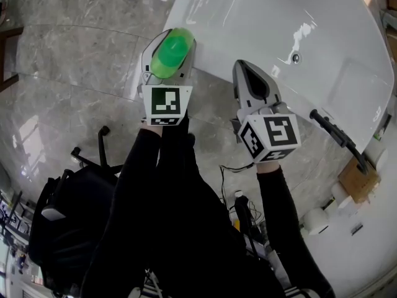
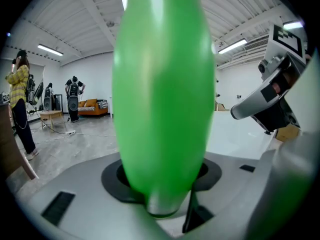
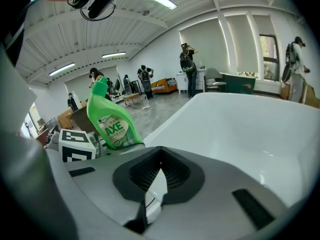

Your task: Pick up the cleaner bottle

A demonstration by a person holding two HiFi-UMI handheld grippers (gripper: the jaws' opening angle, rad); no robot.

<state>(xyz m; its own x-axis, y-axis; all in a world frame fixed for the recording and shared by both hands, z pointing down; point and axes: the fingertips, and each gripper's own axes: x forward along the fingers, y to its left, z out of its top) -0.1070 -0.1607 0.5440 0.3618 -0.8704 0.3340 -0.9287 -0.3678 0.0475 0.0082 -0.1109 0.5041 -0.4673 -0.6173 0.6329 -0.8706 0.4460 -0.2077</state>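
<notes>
A green cleaner bottle (image 1: 170, 51) stands at the near left rim of a white bathtub (image 1: 298, 17). My left gripper (image 1: 169, 39) is closed round it, one grey jaw against each side. In the left gripper view the bottle (image 2: 162, 99) fills the middle, seated against the black pads. The right gripper view shows it upright with its label facing the camera (image 3: 111, 119), its base hidden, and the left gripper's marker cube (image 3: 75, 144) beside it. To the bottle's right, my right gripper (image 1: 251, 73) hangs over the tub rim, shut on nothing (image 3: 150, 184).
A black handle (image 1: 335, 132) lies across the tub's right rim, and a drain fitting (image 1: 296, 58) sits in the tub. A black office chair (image 1: 68, 185) stands at lower left on the marble floor. A cardboard box (image 1: 356, 179) is at right. People (image 2: 17, 99) stand far off.
</notes>
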